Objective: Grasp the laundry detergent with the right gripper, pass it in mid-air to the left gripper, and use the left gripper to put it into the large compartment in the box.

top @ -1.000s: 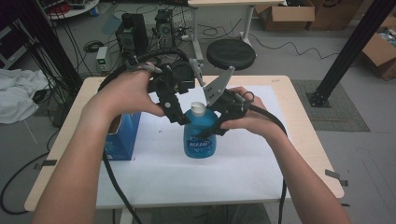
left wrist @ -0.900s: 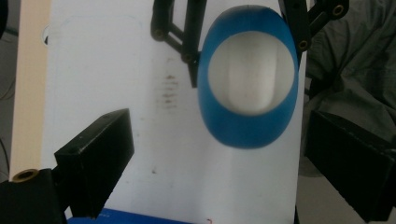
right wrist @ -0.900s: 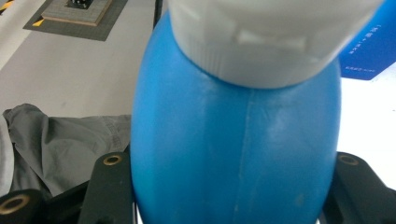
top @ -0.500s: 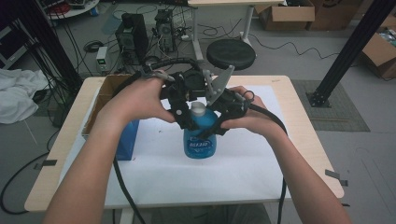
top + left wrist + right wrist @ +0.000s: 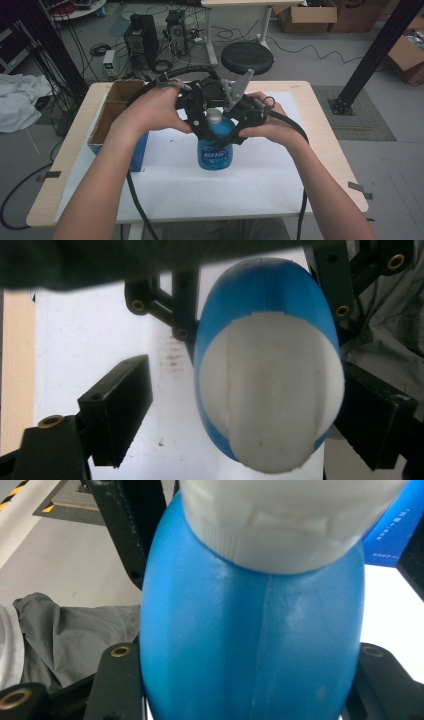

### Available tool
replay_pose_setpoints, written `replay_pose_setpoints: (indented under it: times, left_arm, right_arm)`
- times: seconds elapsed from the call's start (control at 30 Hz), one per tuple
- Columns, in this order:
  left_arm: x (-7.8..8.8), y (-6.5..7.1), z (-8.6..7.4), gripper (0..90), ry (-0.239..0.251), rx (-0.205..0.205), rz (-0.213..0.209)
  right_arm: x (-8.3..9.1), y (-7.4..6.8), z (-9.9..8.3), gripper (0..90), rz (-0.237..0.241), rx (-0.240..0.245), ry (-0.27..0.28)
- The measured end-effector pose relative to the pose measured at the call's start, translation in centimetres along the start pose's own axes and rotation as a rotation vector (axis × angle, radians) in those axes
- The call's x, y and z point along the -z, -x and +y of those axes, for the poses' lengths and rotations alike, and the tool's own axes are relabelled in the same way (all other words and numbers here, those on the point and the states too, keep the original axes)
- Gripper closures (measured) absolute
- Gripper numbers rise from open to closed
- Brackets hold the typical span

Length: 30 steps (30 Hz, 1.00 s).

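Carton (image 5: 116, 112) beside bottle (image 5: 215, 147) in high view.

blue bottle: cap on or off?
On. The white cap sits atop the upright blue bottle; the left gripper view looks down on it.

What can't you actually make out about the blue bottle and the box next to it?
- Blue bottle: label print too small, high view.
- White cap: left gripper view doesn't settle whether the pads touch it.
- Bottle's base: cut off by the bottom edge, right gripper view.
- Cardboard box: contents hidden by its walls and the left forearm.
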<state>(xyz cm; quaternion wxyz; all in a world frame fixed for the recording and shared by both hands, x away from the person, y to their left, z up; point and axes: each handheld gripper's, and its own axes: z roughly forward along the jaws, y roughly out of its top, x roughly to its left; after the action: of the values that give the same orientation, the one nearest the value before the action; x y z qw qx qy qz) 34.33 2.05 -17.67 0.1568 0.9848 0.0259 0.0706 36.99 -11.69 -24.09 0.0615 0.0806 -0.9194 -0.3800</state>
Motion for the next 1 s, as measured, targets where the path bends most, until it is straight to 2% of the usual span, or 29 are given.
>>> replay_pose_setpoints:
  times: [0.1, 0.23, 0.77, 0.83, 0.87, 0.97, 1.0]
  left_arm:
    - [-0.01, -0.02, -0.07, 18.0, 0.006, 0.001, -0.003]
    - [-0.07, -0.04, -0.1, 21.3, 0.007, 0.001, -0.015]
    - [-0.16, -0.06, -0.25, 24.3, 0.028, 0.016, -0.017]
    - [-0.21, -0.04, -0.22, 24.8, 0.028, 0.015, -0.02]
    - [-0.28, 0.05, -0.21, 24.8, 0.034, 0.026, -0.021]
    - [-0.29, 0.01, -0.17, 24.8, 0.028, 0.019, -0.02]
    - [-0.32, 0.0, -0.16, 24.8, 0.027, 0.018, -0.021]
  right_arm:
    - [-0.02, 0.17, -0.07, 43.3, -0.014, 0.019, -0.004]
    - [-0.12, 0.14, -0.07, 43.3, -0.007, 0.012, -0.006]
    - [-0.26, 0.2, -0.05, 43.3, -0.015, 0.016, -0.009]
    - [-0.26, 0.2, -0.04, 43.3, -0.014, 0.013, -0.01]
    - [-0.28, -0.04, 0.01, 43.3, 0.005, -0.01, -0.002]
    - [-0.28, 0.08, 0.01, 43.3, -0.006, 0.005, -0.008]
    - [-0.3, -0.01, 0.02, 43.3, 0.005, -0.009, -0.003]
